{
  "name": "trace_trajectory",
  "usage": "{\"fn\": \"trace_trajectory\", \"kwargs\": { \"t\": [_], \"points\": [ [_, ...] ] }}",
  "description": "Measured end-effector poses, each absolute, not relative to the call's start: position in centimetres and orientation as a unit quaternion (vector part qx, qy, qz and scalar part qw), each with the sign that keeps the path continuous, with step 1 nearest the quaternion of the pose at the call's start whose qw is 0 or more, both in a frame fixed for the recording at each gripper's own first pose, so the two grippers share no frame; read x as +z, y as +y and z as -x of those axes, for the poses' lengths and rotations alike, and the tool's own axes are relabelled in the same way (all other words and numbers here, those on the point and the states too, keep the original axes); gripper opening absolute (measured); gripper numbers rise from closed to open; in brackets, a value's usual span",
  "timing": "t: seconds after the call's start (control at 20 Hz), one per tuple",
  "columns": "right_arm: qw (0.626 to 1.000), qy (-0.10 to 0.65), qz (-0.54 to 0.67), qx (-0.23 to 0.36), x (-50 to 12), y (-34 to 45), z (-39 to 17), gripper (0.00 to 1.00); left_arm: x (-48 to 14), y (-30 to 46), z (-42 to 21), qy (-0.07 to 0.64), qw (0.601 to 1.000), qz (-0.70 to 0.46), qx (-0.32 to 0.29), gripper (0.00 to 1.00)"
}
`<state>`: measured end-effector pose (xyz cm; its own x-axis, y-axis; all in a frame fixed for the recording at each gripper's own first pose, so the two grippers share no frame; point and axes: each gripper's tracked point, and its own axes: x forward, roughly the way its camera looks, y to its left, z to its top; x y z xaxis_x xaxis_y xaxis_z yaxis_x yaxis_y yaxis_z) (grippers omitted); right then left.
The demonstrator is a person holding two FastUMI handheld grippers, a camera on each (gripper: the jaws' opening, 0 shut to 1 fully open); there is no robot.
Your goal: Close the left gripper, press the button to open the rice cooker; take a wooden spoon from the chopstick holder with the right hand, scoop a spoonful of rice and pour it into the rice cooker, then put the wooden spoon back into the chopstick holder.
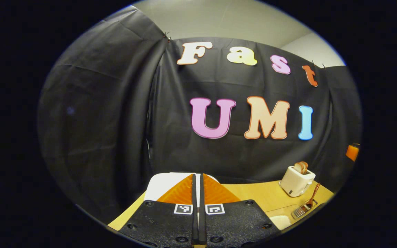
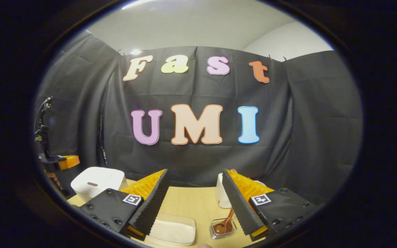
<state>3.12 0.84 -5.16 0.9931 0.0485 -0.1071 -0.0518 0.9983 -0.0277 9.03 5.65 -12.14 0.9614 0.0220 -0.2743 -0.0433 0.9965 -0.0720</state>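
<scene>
Your light wooden tabletop [image 2: 191,201] carries everything here, set against the black cloth wall. The largest thing on it is the white, rounded rice cooker [image 2: 93,182], lid down, at the left of your right gripper view; in your left gripper view its white top [image 1: 165,182] sits just beyond your left fingers. Next comes the cream-coloured toaster with slices of bread standing in its slots [image 1: 297,179], far to the right in that view and partly hidden behind your right finger in the right gripper view [image 2: 222,194].

The clear rectangular plastic box of white rice [image 2: 172,229] lies low in your right gripper view, just beside your right gripper's left finger. To its right is the small clear chopstick holder [image 2: 223,229] with the brown wooden spoon [image 2: 226,222] standing tilted in it, untouched; you see the same spoon [image 1: 313,196] near the toaster from the left.

Your left gripper [image 1: 198,186] has its orange-and-black fingers pressed together, nothing between them. Your right gripper [image 2: 195,187] is spread wide, holding nothing.
</scene>
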Motion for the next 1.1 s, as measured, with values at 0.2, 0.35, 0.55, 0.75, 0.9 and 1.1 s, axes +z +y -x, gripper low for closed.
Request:
{"fn": "trace_trajectory", "kwargs": {
  "t": [0.2, 0.35, 0.55, 0.75, 0.9, 1.1],
  "points": [
    [0.998, 0.06, 0.023, 0.02, -5.7, 0.8, -2.8, 0.95, -15.9, 6.2, -9.9, 0.174, 0.983, 0.056, 0.011, 0.0],
    [0.997, 0.068, 0.028, 0.014, -6.3, 0.6, -2.8, 0.95, -18.2, 6.1, -9.7, 0.198, 0.979, 0.054, 0.005, 0.0],
    [0.997, 0.077, 0.024, 0.008, -6.9, 0.4, -3.1, 0.95, -20.6, 5.2, -9.2, 0.228, 0.972, 0.051, -0.005, 0.0],
    [0.997, 0.075, 0.024, 0.011, -6.9, 0.8, -3.3, 0.95, -22.1, 4.7, -8.8, 0.247, 0.968, 0.051, -0.011, 0.0],
    [0.997, 0.078, 0.026, 0.015, -7.1, 1.0, -3.6, 0.95, -22.3, 4.8, -8.3, 0.235, 0.969, 0.072, -0.004, 0.0],
    [0.996, 0.081, 0.02, 0.016, -7.5, 1.1, -3.7, 0.95, -23.3, 4.2, -8.2, 0.212, 0.976, 0.04, -0.014, 0.0]
  ]
}}
